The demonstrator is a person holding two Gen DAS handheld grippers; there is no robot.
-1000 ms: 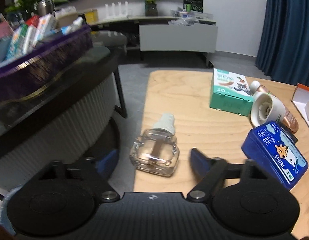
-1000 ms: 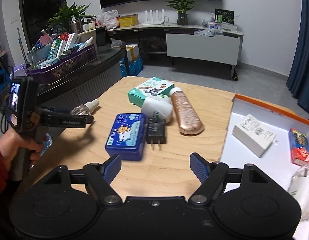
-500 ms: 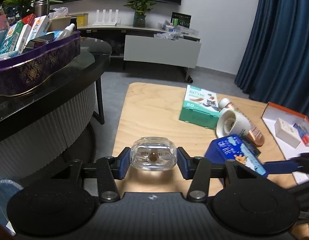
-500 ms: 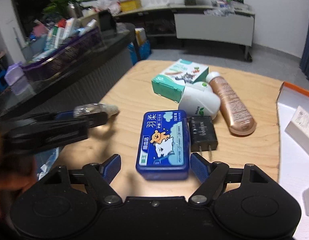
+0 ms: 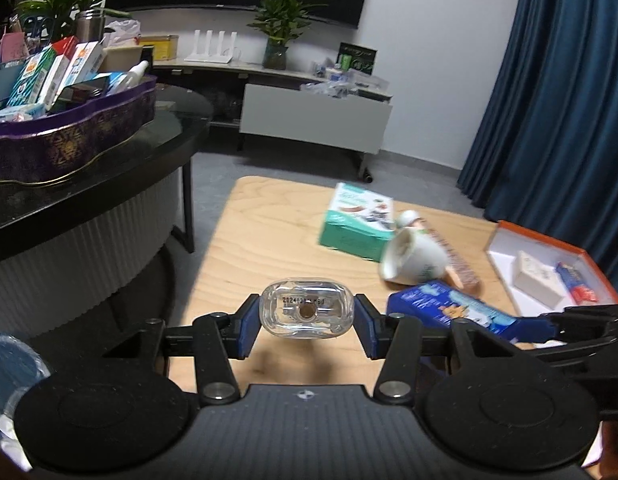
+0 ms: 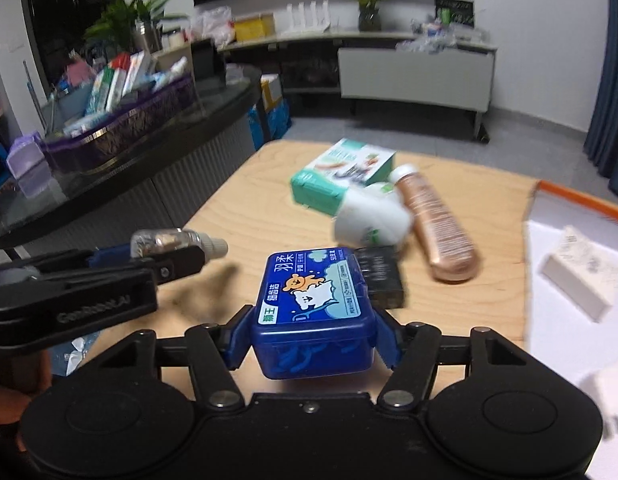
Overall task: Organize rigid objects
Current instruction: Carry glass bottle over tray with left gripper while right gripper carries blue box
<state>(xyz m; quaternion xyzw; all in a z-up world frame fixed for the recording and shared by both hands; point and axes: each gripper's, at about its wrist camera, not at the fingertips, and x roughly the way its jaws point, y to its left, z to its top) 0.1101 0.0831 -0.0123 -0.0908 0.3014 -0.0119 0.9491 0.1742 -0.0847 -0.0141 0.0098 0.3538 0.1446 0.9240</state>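
Observation:
My left gripper [image 5: 307,326] is shut on a clear glass bottle [image 5: 307,308], held base toward the camera just above the wooden table [image 5: 261,236]. From the right wrist view the same bottle [image 6: 169,240] sticks out of the left gripper [image 6: 149,268] with its white cap pointing right. A blue plastic box [image 6: 313,304] with a cartoon bear label sits between the fingers of my right gripper [image 6: 315,340]. Its jaws are closing, and both pads touch the box's sides. The blue box [image 5: 449,312] also shows in the left wrist view.
Behind the blue box lie a black charger [image 6: 381,276], a white bottle [image 6: 373,216], a copper bottle [image 6: 437,228] and a green carton [image 6: 341,176]. An orange-rimmed white tray [image 6: 581,196] holding small boxes is at the right. A black counter [image 5: 89,184] with a purple basket [image 5: 69,148] stands left.
The left gripper closed on the glass bottle and lifted it off the table. The right gripper moved forward over the blue box and narrowed its jaws onto it.

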